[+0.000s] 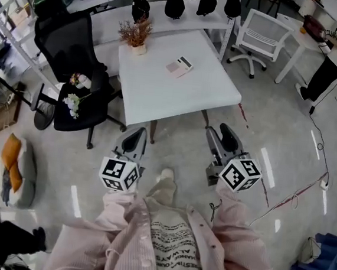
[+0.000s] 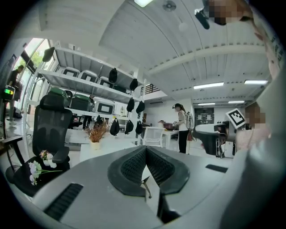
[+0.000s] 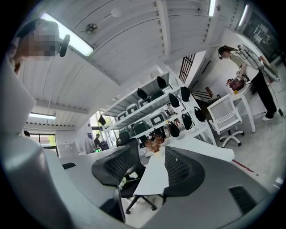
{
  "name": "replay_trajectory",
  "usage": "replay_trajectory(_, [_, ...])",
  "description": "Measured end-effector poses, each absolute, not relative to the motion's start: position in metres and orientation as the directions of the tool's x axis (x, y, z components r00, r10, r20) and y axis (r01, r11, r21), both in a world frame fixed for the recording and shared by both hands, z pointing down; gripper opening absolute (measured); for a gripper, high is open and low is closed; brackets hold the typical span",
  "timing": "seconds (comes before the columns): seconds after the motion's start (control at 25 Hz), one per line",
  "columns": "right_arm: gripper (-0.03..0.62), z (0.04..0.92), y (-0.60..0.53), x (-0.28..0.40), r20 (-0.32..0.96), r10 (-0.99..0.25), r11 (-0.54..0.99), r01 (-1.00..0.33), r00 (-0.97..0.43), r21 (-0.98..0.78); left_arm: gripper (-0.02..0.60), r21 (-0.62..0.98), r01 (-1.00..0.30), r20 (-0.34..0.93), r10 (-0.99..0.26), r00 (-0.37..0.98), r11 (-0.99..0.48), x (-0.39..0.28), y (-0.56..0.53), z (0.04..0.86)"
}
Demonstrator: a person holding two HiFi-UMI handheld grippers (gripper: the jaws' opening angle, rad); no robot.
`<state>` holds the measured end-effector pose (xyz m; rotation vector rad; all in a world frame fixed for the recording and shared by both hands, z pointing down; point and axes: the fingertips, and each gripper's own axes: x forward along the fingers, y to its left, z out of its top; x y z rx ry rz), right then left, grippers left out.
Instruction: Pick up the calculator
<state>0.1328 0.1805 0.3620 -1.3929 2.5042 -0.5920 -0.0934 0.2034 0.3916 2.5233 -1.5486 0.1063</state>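
Nearest to the head camera, the person's pale pink striped shirt [image 1: 164, 244] is filling the bottom of the picture, and both sleeves are reaching forward over the shiny grey floor [image 1: 283, 172]. Each hand is holding a grey claw with a cube of black and white square markers on it. The left claw [image 1: 139, 133] is pointing towards the near edge of the white square surface [image 1: 160, 95]. In its own view the left claw [image 2: 146, 150] is closed, its dark ribbed pads are meeting at the tips and nothing is sitting between them. The right claw [image 1: 219, 133] is beside it, just before the near right corner of the surface. In its own view the right claw [image 3: 154, 161] is standing wide open, and only the white surface is showing through the gap. The small flat white and pink calculator [image 1: 180, 66] is lying on the far right part of the surface, well apart from both claws. A bunch of brown dried plants in a pale pot [image 1: 136, 36] is standing at the far left corner of the surface. A black mesh office chair [image 1: 74, 63] is standing to the left of the surface, with white flowers [image 1: 72, 103] lying on its seat.
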Motion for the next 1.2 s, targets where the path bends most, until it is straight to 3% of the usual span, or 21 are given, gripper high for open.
replay_trajectory(0.88, [0.212, 0.376, 0.022, 0.104, 0.067, -0.843, 0.434, -0.748, -0.534, -0.503, 0.001, 0.194, -0.832, 0.168, -0.818, 0.550, -0.519, -0.105, 0.023, 0.411])
replay_trajectory(1.2, [0.212, 0.396, -0.010, 0.097, 0.106, -0.838, 0.412, -0.749, -0.535, -0.519, 0.001, 0.214, -0.857, 0.207, -0.836, 0.509, -0.469, -0.129, -0.005, 0.427])
